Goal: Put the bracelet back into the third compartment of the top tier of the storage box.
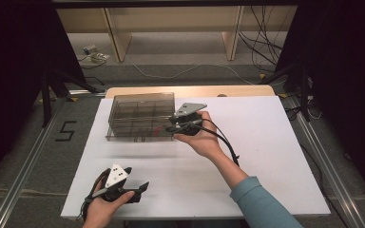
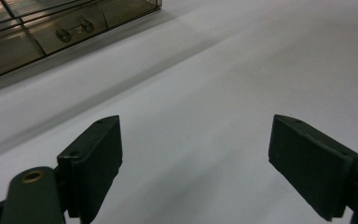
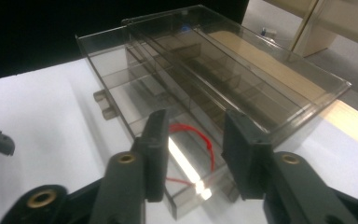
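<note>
Left gripper (image 1: pixel 140 187) rests at the table's (image 1: pixel 266 156) 7 o'clock edge. In the left gripper view its jaws stand spread wide over bare white surface, nothing between them. It is idle and well apart from the work.

Box (image 1: pixel 140 116), clear plastic with divided compartments, sits at the table's 11 o'clock. Its lid (image 3: pixel 242 70) is raised partway and tilted.

A red loop (image 3: pixel 200 140), apparently a rubber band, lies in the near corner compartment.

Right gripper (image 1: pixel 173 127) is at the box's 4 o'clock corner. In the right gripper view its jaws stand half spread above the loop, pads clear of it.

Judgement: the step appears to be placing the loop in the box. To finish well, lift straight out without snagging the loop, then clear the lid. Risk: brushing the lid or compartment wall may shift the light box.
</note>
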`<state>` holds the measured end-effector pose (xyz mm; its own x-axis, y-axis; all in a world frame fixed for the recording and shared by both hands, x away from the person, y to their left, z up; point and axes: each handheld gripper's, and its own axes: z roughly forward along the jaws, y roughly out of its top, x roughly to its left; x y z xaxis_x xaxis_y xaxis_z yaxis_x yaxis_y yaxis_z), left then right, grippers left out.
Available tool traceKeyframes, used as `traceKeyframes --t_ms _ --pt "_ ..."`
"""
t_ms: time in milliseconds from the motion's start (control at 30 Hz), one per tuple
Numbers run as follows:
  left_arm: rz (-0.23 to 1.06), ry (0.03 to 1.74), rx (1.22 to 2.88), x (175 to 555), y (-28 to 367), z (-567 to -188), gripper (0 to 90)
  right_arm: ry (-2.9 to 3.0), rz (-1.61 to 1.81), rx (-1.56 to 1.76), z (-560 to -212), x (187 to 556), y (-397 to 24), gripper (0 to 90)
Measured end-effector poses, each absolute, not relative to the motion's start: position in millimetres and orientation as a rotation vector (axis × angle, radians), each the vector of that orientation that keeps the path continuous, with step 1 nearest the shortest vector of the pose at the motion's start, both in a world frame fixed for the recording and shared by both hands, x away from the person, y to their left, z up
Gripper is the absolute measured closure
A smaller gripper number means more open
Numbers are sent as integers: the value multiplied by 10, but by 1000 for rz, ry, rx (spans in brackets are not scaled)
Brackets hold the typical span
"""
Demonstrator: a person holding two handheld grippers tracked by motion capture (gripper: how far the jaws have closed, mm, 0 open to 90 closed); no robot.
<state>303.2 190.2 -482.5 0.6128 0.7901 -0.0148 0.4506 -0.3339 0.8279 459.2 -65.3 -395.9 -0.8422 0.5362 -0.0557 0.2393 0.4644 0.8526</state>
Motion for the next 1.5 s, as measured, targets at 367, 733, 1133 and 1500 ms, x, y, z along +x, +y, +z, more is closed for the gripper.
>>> traceKeyframes --t_ms 367,733,1133,1500 --pt "501 984 1982 3035 1904 -4832 173 2391 1329 698 -3902 4504 -894 495" --pt "503 984 1981 3033 1903 -4832 173 2353 1326 736 -3900 4440 -1091 432" --pt "505 984 1978 3029 1902 -4831 173 2326 1307 758 -3907 4314 -1352 383" --pt "509 986 1974 3026 1902 -4831 173 2301 1301 788 -3901 4238 -1555 354"
